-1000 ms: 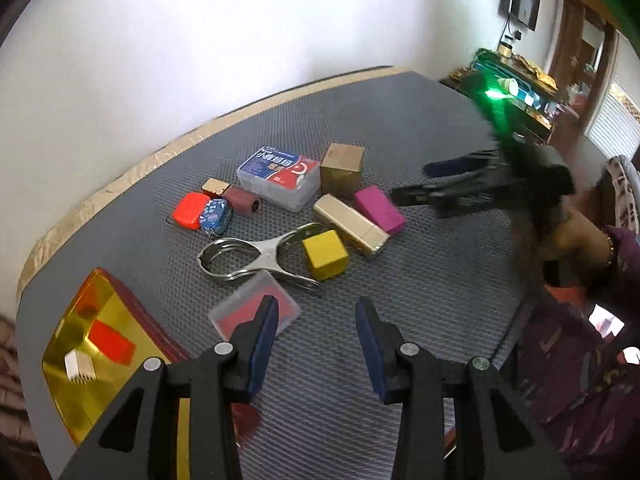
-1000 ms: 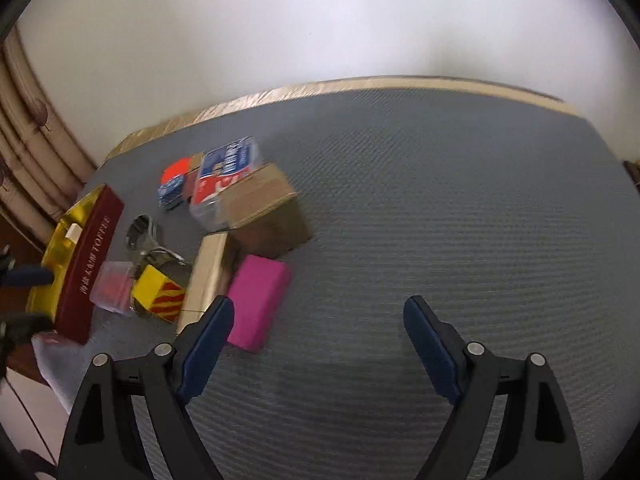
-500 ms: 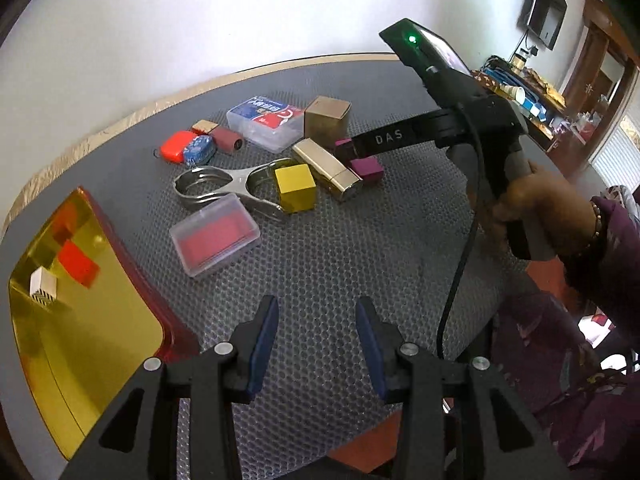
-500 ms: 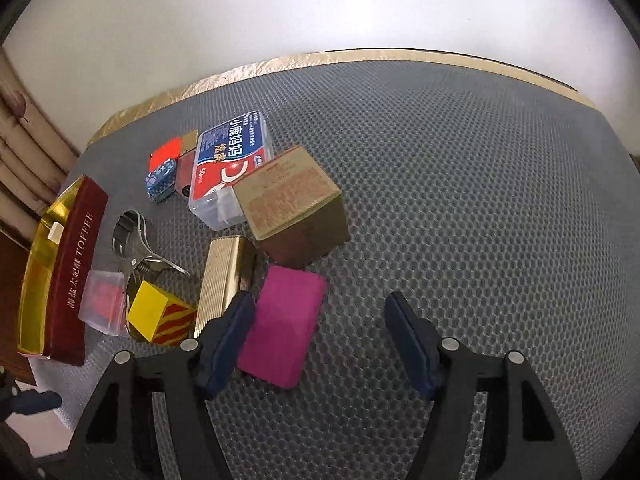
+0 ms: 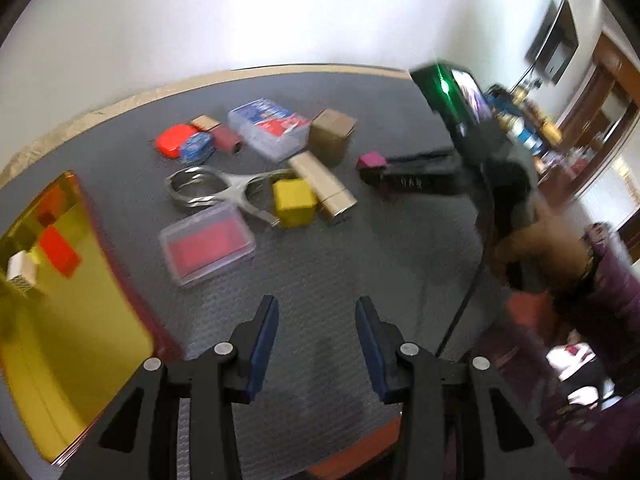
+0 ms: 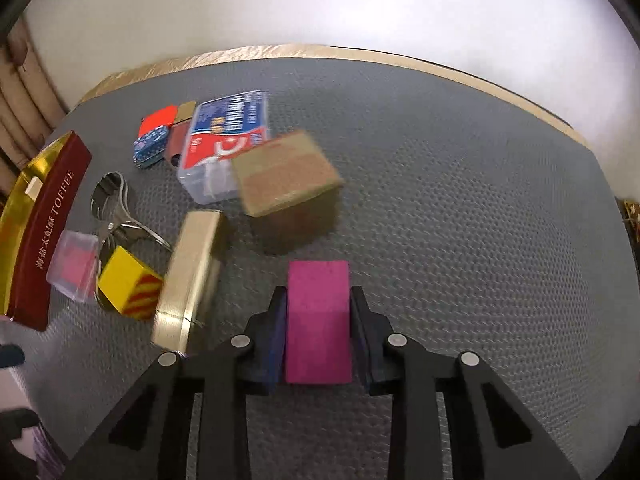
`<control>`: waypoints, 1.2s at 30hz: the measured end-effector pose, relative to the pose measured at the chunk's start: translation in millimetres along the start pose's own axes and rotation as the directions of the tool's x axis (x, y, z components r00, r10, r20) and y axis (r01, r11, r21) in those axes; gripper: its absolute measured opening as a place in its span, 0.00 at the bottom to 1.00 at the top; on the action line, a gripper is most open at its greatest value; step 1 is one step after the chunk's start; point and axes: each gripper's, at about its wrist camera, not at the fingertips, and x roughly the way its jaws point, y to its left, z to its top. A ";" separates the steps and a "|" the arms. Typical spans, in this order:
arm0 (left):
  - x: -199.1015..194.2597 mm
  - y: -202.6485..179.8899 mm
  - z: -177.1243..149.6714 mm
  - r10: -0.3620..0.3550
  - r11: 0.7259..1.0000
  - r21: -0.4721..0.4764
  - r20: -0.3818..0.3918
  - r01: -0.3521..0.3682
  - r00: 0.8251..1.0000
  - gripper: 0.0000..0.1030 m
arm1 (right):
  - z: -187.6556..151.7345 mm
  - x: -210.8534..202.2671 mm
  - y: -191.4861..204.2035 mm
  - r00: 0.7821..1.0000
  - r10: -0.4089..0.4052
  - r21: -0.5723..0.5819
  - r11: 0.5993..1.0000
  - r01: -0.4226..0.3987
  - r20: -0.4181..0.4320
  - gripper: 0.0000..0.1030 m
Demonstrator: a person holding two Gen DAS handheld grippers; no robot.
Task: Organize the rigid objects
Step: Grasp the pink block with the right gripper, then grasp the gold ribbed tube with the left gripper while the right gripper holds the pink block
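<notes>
The right claw (image 6: 318, 312), its jaws just closed, grips the pink block (image 6: 318, 316) lengthwise along its fingers at the desk (image 6: 460, 200), well right of the gold tin (image 5: 72, 312), while the left claw (image 5: 317, 332) hangs part-open, empty, beside that tin.

"TOFFEE" on dark red tin (image 6: 44, 236) side, beside Chinese characters.

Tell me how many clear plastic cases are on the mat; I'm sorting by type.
2. The red-filled case lies near the gold tray; the blue-and-red labelled case sits at the back beside the brown box. None seems hidden.
</notes>
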 end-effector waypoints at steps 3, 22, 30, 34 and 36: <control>2.4 -5.5 18.2 -0.083 0.996 -0.035 0.007 0.083 0.997 0.39 | -8.0 -7.4 -23.5 1.000 0.022 0.065 0.998 -0.023 0.005 0.26; 86.5 14.9 116.1 -0.171 0.931 -0.346 -0.129 0.117 0.977 0.39 | -46.7 -31.0 -102.9 0.996 0.046 0.173 0.983 -0.059 0.077 0.26; 116.5 30.2 118.5 -0.114 0.920 -0.391 -0.249 0.008 0.962 0.40 | -54.2 -39.8 -121.1 0.994 0.073 0.190 0.978 -0.088 0.082 0.26; 122.9 25.5 124.7 -0.082 0.929 -0.368 -0.264 -0.022 0.961 0.40 | -54.8 -40.6 -123.3 0.994 0.075 0.193 0.977 -0.090 0.082 0.27; 125.9 21.8 127.8 -0.067 0.930 -0.366 -0.274 -0.039 0.960 0.40 | -53.0 -38.8 -121.2 0.994 0.076 0.193 0.977 -0.090 0.082 0.27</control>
